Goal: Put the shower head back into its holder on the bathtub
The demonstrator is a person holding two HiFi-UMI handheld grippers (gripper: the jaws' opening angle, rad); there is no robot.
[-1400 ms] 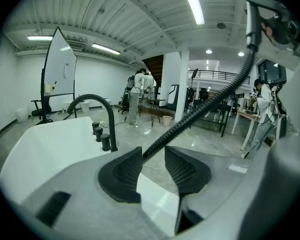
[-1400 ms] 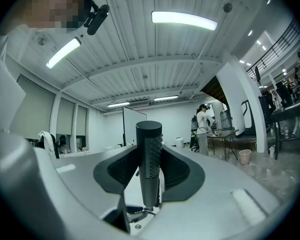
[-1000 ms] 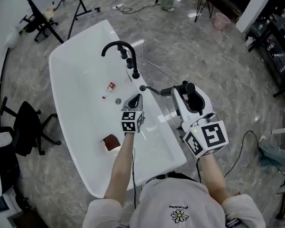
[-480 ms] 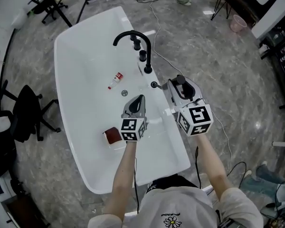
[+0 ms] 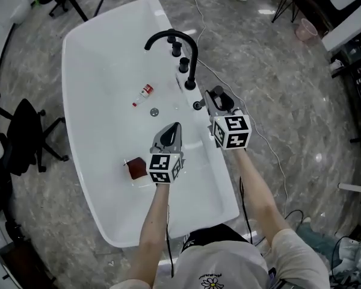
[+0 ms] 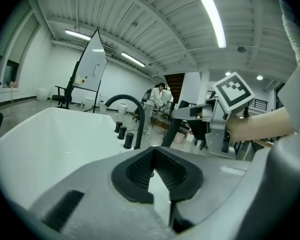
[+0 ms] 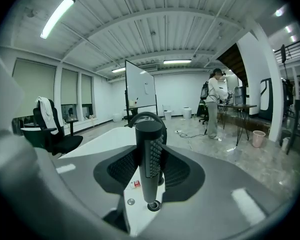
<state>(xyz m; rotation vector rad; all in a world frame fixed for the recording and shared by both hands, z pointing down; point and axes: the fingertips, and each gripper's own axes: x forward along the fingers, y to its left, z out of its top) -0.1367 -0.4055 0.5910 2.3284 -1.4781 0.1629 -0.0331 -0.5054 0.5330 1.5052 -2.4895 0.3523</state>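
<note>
The black shower head (image 7: 149, 159) stands upright between the pads of my right gripper (image 7: 151, 170), which is shut on it. Its lower end hangs just over the round black holder (image 7: 153, 205) on the white bathtub's rim (image 5: 212, 161). From the head view, the right gripper (image 5: 213, 99) is at the tub's right rim, beside the holder (image 5: 197, 105) and below the black arched faucet (image 5: 175, 44). My left gripper (image 5: 175, 128) hovers over the tub's inside near the rim, shut and empty. The left gripper view shows its closed pads (image 6: 152, 171) and the right gripper (image 6: 210, 119) beyond.
A small red-and-white bottle (image 5: 145, 92) lies in the tub near the drain (image 5: 154, 111). A dark red block (image 5: 134, 168) sits lower in the tub. Black knobs (image 5: 183, 65) stand by the faucet. An office chair (image 5: 21, 140) is left of the tub, and a cable (image 5: 228, 83) runs over the floor.
My right gripper has come down and in toward the tub's rim with the shower head, now close over the holder. The left gripper shifted a little over the tub.
</note>
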